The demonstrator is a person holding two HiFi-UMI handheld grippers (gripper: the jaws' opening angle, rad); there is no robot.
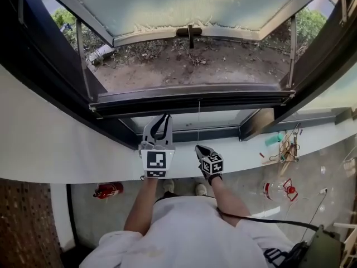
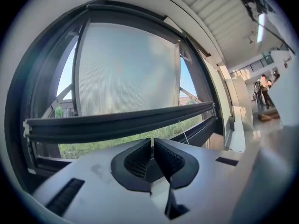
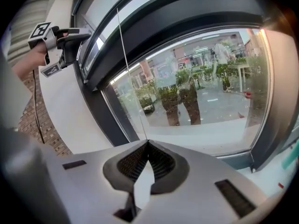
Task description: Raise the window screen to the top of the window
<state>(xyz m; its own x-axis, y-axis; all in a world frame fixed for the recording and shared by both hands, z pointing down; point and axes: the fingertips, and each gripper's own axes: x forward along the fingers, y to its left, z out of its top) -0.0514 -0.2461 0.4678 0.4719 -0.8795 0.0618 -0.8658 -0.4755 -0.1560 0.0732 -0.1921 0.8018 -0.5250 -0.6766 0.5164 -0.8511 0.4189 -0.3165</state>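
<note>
At frame centre, the right gripper pinches the thin, probably slippery pull cord of the light, dark-railed window screen; the left gripper has its jaws closed, empty.

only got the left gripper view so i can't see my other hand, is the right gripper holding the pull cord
observer: yes, the right gripper is shut on the thin cord
operator: where does the cord run
observer: up to the middle of the screen's dark bottom bar
operator: is my left gripper touching the cord
observer: no, the left gripper sits beside the right one, apart from the cord
</note>
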